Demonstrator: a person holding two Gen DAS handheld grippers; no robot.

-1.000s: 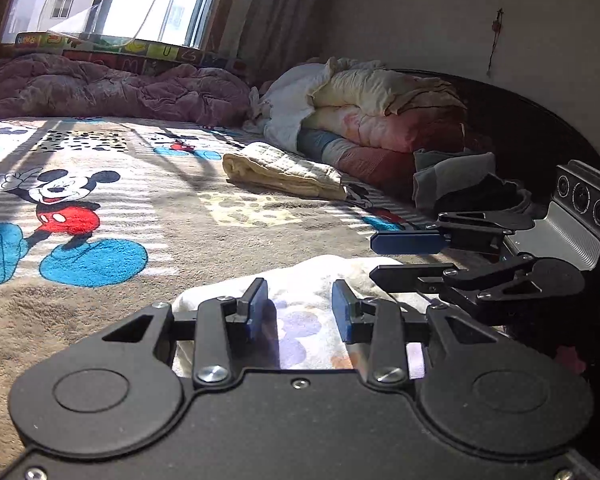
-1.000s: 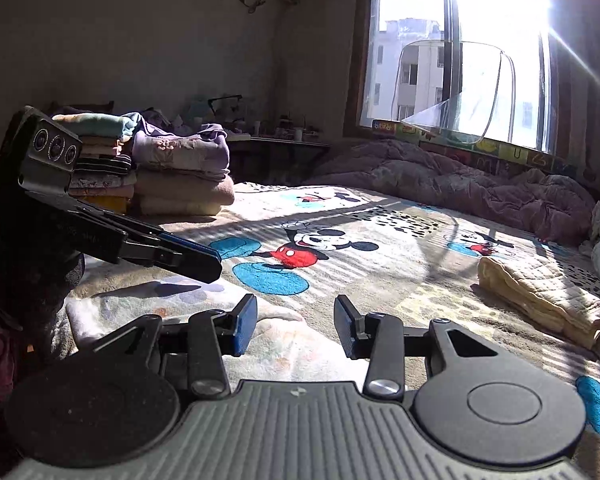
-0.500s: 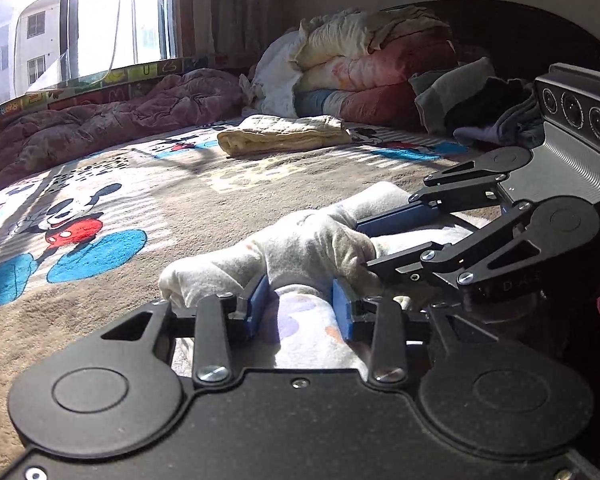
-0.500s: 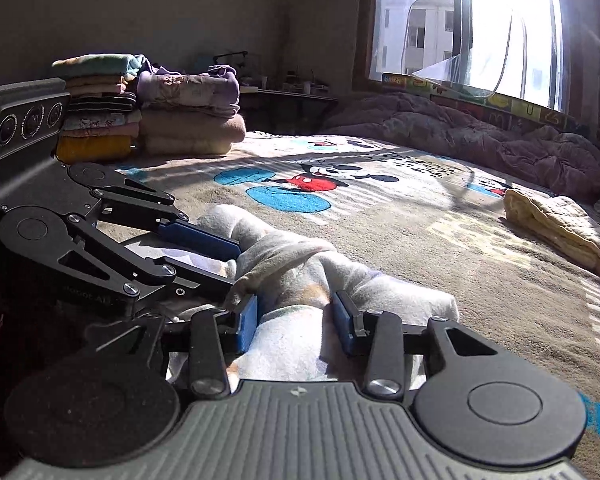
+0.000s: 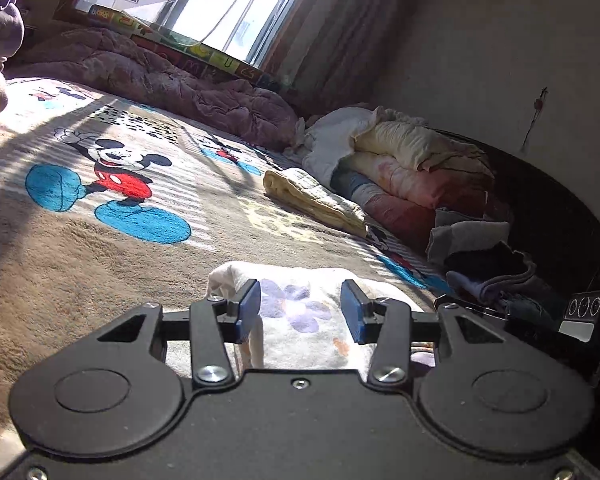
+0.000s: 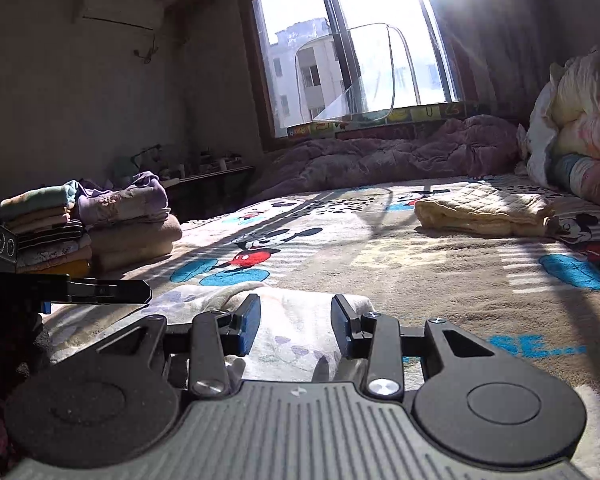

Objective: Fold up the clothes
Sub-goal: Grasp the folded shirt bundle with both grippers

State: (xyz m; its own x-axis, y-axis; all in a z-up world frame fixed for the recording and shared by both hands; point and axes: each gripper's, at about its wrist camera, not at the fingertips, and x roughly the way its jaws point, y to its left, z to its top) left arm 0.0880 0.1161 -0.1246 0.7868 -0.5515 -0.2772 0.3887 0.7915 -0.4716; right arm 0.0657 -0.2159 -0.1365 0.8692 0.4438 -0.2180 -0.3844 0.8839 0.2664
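A white garment with purple paw prints lies folded on the Mickey Mouse blanket at the near edge. My left gripper hovers low over it and its jaws are opening; the cloth lies between and below the blue pads, which do not press on it. In the right wrist view the same garment lies flat under my right gripper, whose pads stand apart and clear of the cloth. The left gripper's finger shows at the left there. The right gripper's body shows at the right edge of the left wrist view.
A stack of folded clothes stands at the bed's left. A folded yellow quilted cloth lies mid-bed. Rolled bedding and a dark clothes heap fill the right side. A purple duvet lies under the window.
Half a second ago both grippers had a bunched fold of the garment lifted between them. Now it lies flat and folded, the grippers have drawn apart, both views have rolled, and the left jaws stand wider.
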